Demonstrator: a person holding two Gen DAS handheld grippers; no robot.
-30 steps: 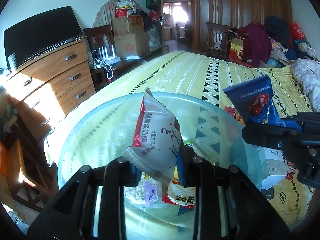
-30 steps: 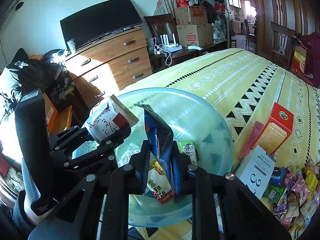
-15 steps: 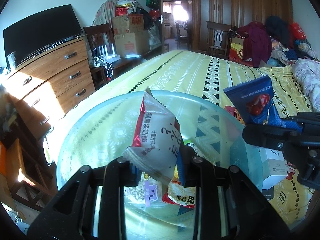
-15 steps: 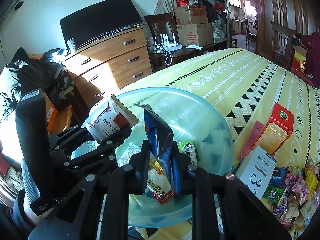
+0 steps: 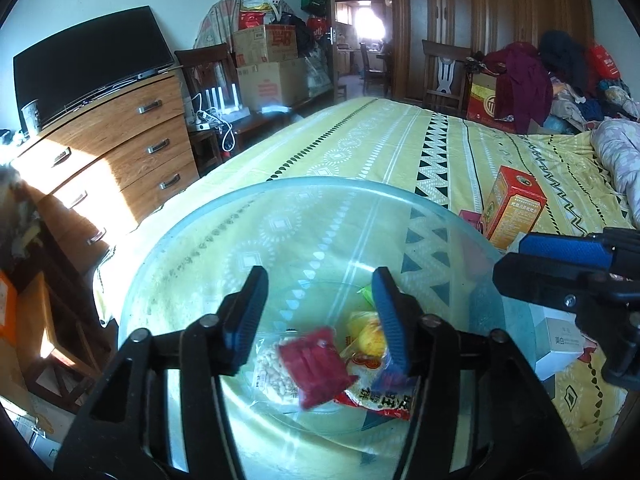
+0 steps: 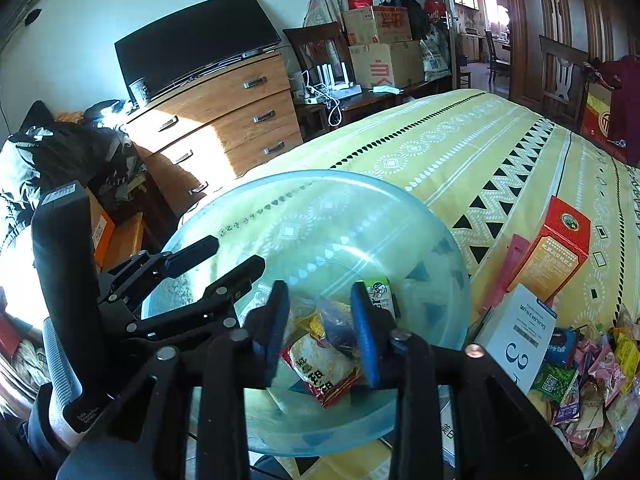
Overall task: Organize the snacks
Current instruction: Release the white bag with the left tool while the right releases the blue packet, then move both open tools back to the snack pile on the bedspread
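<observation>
A large clear glass bowl (image 5: 192,248) (image 6: 436,240) sits on the yellow patterned bed. Several snack packets lie in its bottom: a blurred red packet (image 5: 314,366), a red-and-white rice cracker packet (image 5: 376,384) (image 6: 322,368), a peanut packet (image 5: 274,372), a green packet (image 6: 380,292) and a blurred dark blue packet (image 6: 336,330). My left gripper (image 5: 318,312) (image 6: 216,254) is open and empty above the bowl. My right gripper (image 6: 320,330) (image 5: 560,264) is open and empty above the bowl too.
A red-orange box (image 5: 514,210) (image 6: 554,252), a white box (image 6: 520,334) and a heap of loose snack packets (image 6: 588,376) lie on the bed right of the bowl. A wooden dresser (image 5: 112,152) with a TV stands to the left.
Both grippers have opened. The white-and-red packet fell from my left gripper and the blue packet from my right one into the bowl.
</observation>
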